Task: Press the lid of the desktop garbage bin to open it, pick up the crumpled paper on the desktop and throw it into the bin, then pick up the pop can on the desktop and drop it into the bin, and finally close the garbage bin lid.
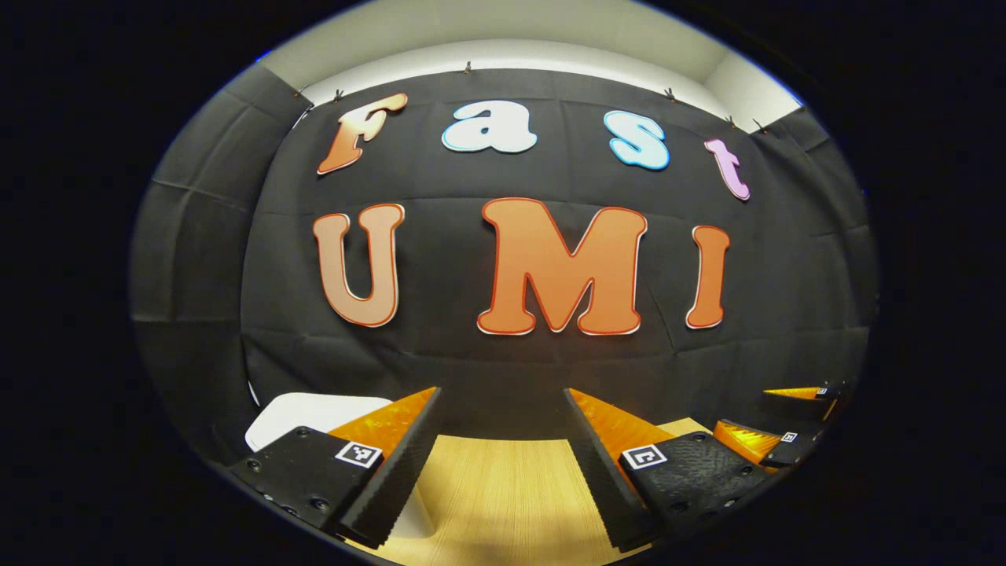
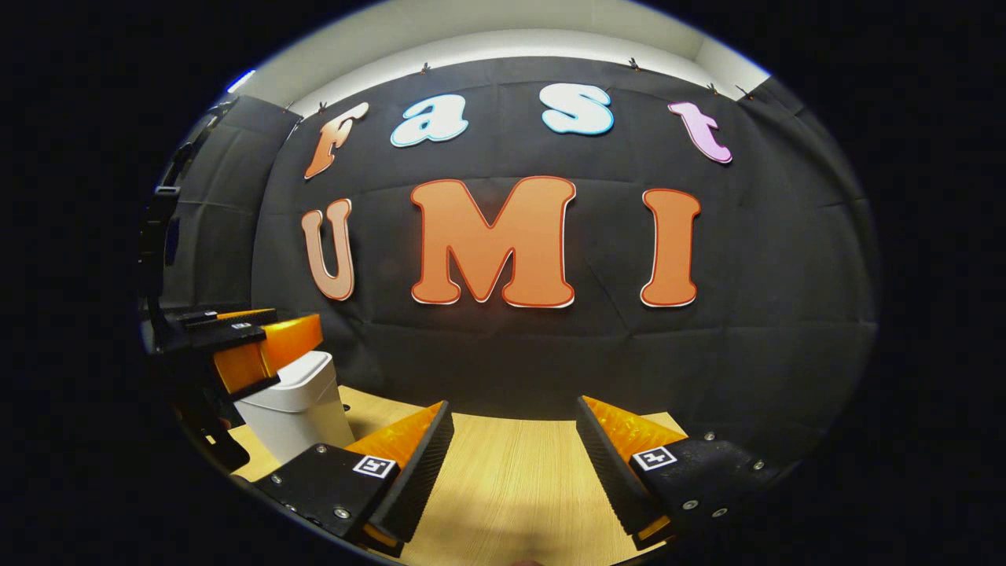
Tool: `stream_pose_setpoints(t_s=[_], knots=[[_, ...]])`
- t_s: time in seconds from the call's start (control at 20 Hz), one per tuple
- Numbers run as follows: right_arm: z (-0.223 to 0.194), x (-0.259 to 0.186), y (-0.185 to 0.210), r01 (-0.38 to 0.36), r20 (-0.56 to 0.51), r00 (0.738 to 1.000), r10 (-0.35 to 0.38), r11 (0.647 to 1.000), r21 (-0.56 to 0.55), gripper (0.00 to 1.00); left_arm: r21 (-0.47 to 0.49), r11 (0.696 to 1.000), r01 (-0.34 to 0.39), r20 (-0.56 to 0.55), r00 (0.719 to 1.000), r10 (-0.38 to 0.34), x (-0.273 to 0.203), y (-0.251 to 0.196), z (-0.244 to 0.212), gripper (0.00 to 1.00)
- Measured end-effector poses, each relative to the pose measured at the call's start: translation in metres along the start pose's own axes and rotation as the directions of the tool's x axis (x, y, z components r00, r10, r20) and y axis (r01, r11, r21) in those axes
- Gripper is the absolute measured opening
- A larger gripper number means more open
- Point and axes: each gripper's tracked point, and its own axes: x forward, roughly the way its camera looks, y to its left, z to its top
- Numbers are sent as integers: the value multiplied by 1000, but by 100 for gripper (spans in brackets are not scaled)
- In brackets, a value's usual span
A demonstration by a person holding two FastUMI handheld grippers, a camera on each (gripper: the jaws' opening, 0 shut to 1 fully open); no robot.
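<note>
The white desktop bin (image 2: pixel 299 409) stands on the wooden table at the left of the right gripper view, its lid down. In the left gripper view its white lid (image 1: pixel 314 410) lies low, just behind my left finger. My left gripper (image 1: pixel 501 391) is open with nothing between its fingers and points at the booth wall above the table. It hovers beside and slightly above the bin, as the right gripper view shows the left gripper (image 2: pixel 259 332). My right gripper (image 2: pixel 515 402) is open and holds nothing. It appears at the far right of the left gripper view as the right gripper (image 1: pixel 774 417).
The light wooden table (image 2: pixel 511 472) runs up to the black cloth wall (image 2: pixel 511 354) close behind it. A dark stand or frame (image 2: pixel 157 236) rises at the far left of the right gripper view.
</note>
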Motion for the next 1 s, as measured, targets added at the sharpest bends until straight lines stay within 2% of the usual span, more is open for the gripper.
stream_pose_setpoints(t_s=[0.4, 1.0], knots=[[-7, 0, -2, 19, -15, 1000, -19, 1000, 15, 94, 9, 999, 43, -35, 998, -42, -9, -24, -17, 95], [-12, -2, -1, 29, -31, 999, -28, 999, 18, 93, 15, 998, 63, -62, 996, -61, -11, -29, -29, 95]])
